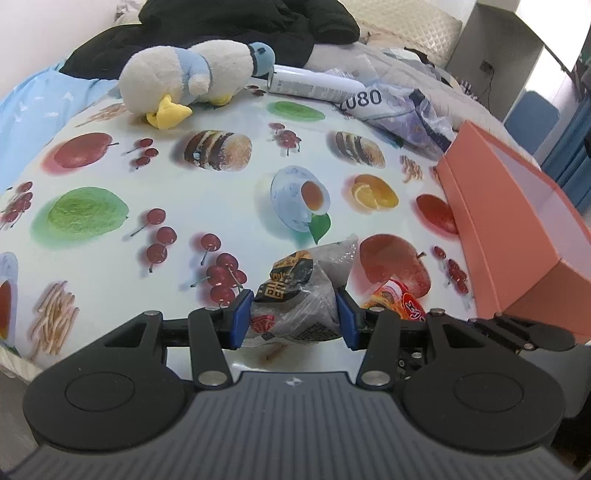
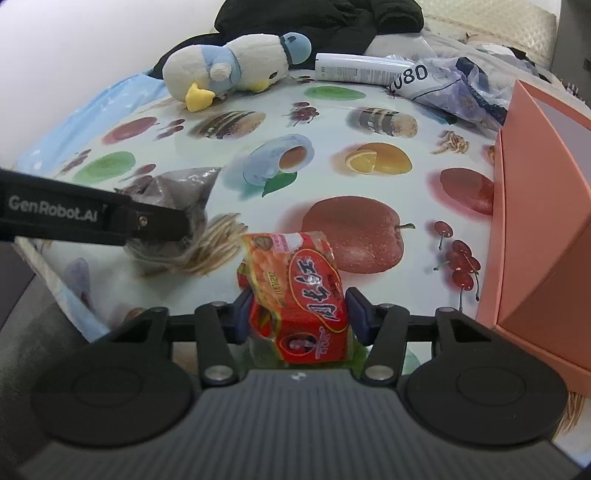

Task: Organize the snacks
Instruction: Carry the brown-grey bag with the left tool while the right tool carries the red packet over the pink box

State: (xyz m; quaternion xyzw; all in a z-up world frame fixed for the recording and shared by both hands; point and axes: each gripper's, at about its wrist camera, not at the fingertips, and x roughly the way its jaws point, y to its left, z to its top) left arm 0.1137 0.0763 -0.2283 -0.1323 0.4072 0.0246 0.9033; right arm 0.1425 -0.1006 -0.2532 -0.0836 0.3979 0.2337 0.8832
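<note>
My left gripper (image 1: pixel 294 314) is shut on a clear-and-black snack packet (image 1: pixel 299 291), held low over the fruit-print tablecloth (image 1: pixel 221 206). That packet also shows in the right wrist view (image 2: pixel 177 192), behind the left gripper's finger (image 2: pixel 155 223). My right gripper (image 2: pixel 297 314) is shut on a red-orange snack packet (image 2: pixel 299 291); part of it shows in the left wrist view (image 1: pixel 399 301). An open salmon-pink box (image 1: pixel 517 229) stands at the right, also in the right wrist view (image 2: pixel 539 236).
A plush duck (image 1: pixel 184 79) lies at the table's far edge, with a white tube (image 1: pixel 314 83) and a crumpled plastic bag (image 1: pixel 402 110) to its right. Black clothing (image 1: pixel 236 29) lies on the bed behind. The tablecloth (image 2: pixel 332 122) fills the middle.
</note>
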